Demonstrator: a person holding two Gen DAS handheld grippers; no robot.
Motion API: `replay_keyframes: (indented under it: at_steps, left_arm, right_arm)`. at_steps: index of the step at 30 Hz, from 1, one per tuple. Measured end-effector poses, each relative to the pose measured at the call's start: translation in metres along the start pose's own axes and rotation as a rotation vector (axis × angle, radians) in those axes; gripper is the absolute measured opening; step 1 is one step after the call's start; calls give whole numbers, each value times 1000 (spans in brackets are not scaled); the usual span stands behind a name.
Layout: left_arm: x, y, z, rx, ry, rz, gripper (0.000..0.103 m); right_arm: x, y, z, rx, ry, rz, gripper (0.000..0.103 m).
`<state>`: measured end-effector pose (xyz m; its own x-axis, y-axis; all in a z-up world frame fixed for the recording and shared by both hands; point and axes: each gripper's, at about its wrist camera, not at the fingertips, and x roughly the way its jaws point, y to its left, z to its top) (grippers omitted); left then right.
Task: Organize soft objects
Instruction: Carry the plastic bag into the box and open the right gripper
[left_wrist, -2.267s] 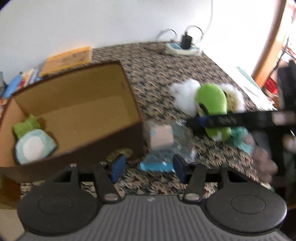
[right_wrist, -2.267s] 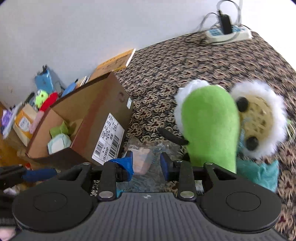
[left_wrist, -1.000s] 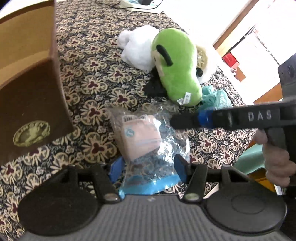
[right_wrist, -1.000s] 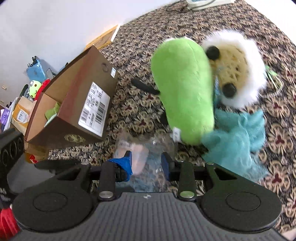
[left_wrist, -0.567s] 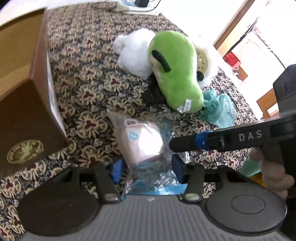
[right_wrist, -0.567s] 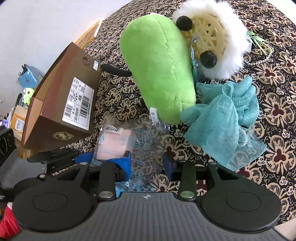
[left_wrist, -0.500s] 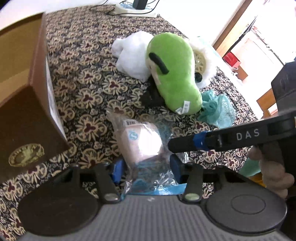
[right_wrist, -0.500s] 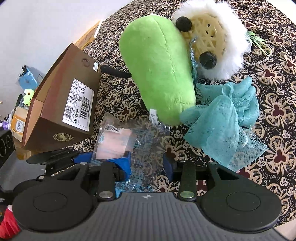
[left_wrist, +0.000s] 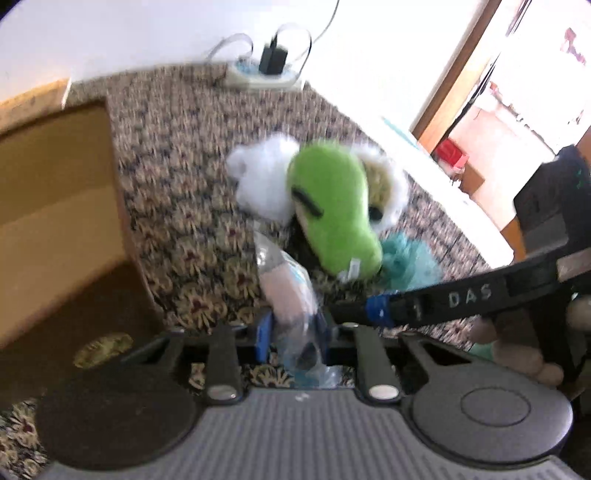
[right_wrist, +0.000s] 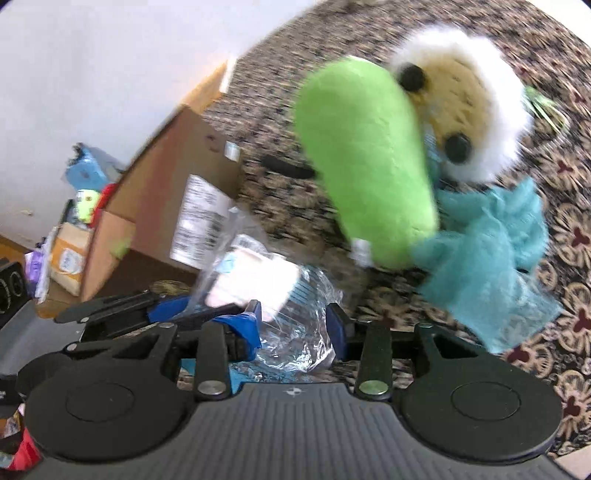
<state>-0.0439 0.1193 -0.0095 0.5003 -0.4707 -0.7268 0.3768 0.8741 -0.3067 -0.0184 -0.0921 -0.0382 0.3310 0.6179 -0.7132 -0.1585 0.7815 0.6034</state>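
The left hand-held gripper (left_wrist: 293, 334) has just been closing, and its blue pads now pinch the lower end of the clear plastic packet (left_wrist: 286, 291) with a pale pink soft item inside; the packet stands up crumpled between the pads, just beside the near corner of the brown cardboard box (left_wrist: 62, 206). The right hand-held gripper (right_wrist: 293, 326) has its jaws spread wide and grips nothing I can make out; the loose crinkled film of the same packet lies between its pads, but whether they touch it I cannot tell. Beyond the packet from the box, on the patterned cloth of the desk (left_wrist: 177, 155), lie the green plush toy (left_wrist: 332, 214), a white fluffy piece (left_wrist: 264, 184) against it, a white-furred plush face (right_wrist: 469, 99) on its far side, and a teal mesh sponge (right_wrist: 495, 236). Judging by this, the sorting is at an early stage: the packet is gripped but not yet in the box, and those four soft things are untouched. Little of the box's inside is visible.
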Motion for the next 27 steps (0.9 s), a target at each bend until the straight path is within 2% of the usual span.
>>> replay_keyframes:
  at_steps: [7,12,17,22,27]
  left_arm:
    - [-55,7,19,-7,-167,-28,14]
    - [-101,13,32,-2,-301,-22,15]
    - [-141,38,35,-32,-411,48,15]
    - [-161,82,23,-114,-429,130,15]
    - [-158,131,4,-221,-372,197,15]
  right_arm:
    - [-12,40,8,-75,-78,91,20]
    - [-17,80,21,-160,-139,176,19]
    - [-1,125,43,-281,-179,232,20]
    - [45,161,51,-340,-131,272,21]
    - [102,183,45,-360,-46,257,21]
